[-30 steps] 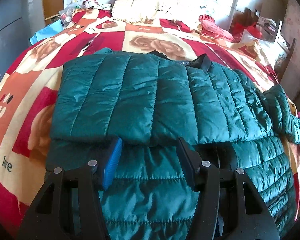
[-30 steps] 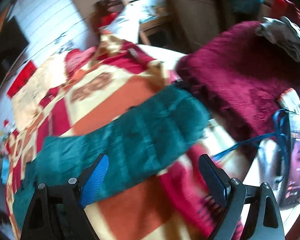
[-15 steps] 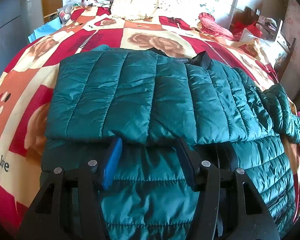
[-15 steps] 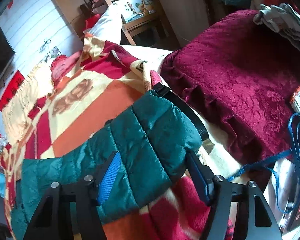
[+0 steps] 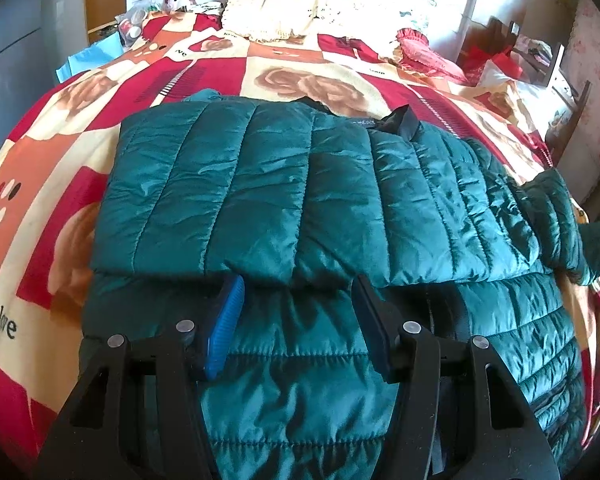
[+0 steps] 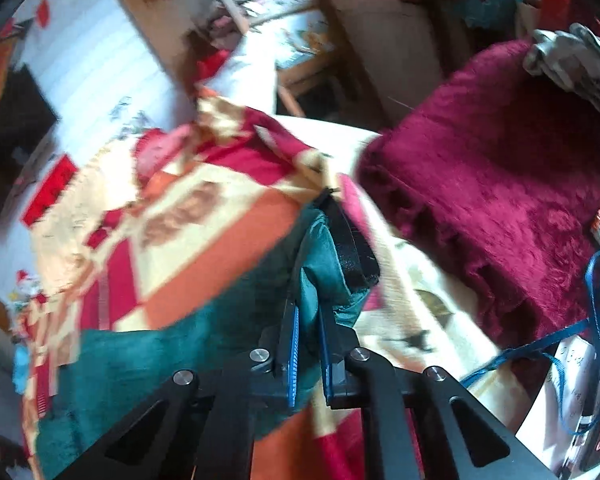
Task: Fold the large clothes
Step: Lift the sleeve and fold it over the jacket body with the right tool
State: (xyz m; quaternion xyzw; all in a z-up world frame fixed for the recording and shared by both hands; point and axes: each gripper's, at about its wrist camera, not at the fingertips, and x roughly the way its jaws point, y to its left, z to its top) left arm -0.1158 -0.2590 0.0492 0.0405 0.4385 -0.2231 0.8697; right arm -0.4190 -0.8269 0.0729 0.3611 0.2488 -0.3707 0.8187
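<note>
A large teal quilted jacket (image 5: 300, 200) lies on the bed, its left side folded over the body, black collar at the far side. My left gripper (image 5: 298, 284) is open, its fingertips at the folded edge with jacket fabric between them. One sleeve (image 5: 556, 220) trails off to the right. In the right wrist view my right gripper (image 6: 306, 312) is shut on the end of that teal sleeve (image 6: 320, 264), with its black cuff just beyond the fingers. This view is motion-blurred.
The bed has a red, orange and cream rose-patterned blanket (image 5: 60, 152). Cream pillows (image 5: 284, 12) and a pink cushion (image 5: 424, 52) lie at the head. A dark red plush cover (image 6: 500, 184) sits beside the bed, with a blue cord (image 6: 540, 348) and packets nearby.
My right gripper moved onto the sleeve end and shut on it, bunching the cuff. My left gripper edged slightly forward to the folded edge and stayed open.
</note>
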